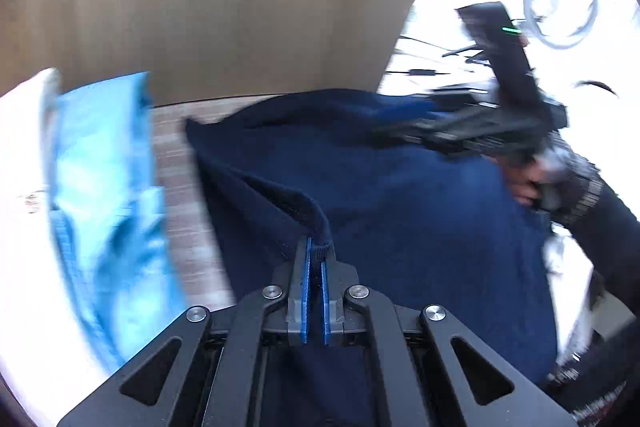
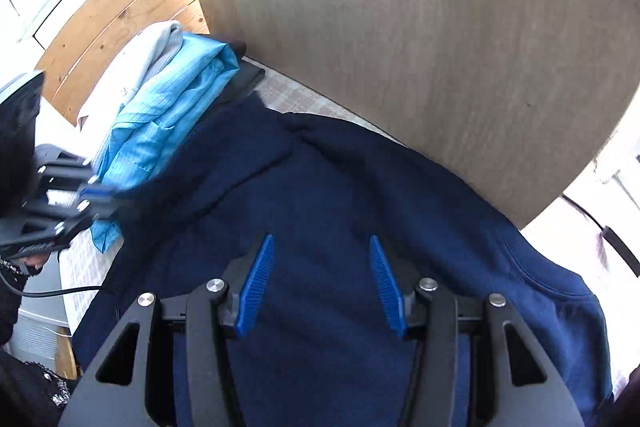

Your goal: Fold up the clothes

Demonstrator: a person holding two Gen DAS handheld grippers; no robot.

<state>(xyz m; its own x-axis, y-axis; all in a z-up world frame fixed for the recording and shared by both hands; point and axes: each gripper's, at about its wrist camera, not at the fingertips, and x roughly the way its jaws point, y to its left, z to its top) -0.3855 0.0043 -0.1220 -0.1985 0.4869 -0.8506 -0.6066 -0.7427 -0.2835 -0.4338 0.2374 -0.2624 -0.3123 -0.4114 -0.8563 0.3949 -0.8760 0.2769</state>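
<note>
A navy blue sweatshirt (image 1: 400, 211) lies spread on the table; it also fills the right wrist view (image 2: 360, 195). My left gripper (image 1: 316, 247) is shut on a ribbed hem or cuff edge of the sweatshirt and lifts it into a ridge. In the right wrist view the left gripper (image 2: 96, 193) shows blurred at the left edge of the sweatshirt. My right gripper (image 2: 322, 247) is open and empty, hovering over the middle of the sweatshirt. In the left wrist view the right gripper (image 1: 404, 131) is blurred over the garment's far side.
A folded light blue shirt (image 2: 172, 119) lies on a white garment (image 2: 136, 67) left of the sweatshirt; the shirt also shows in the left wrist view (image 1: 104, 195). A beige board (image 2: 400, 27) stands upright behind the table. A black cable (image 2: 60, 293) hangs at the left.
</note>
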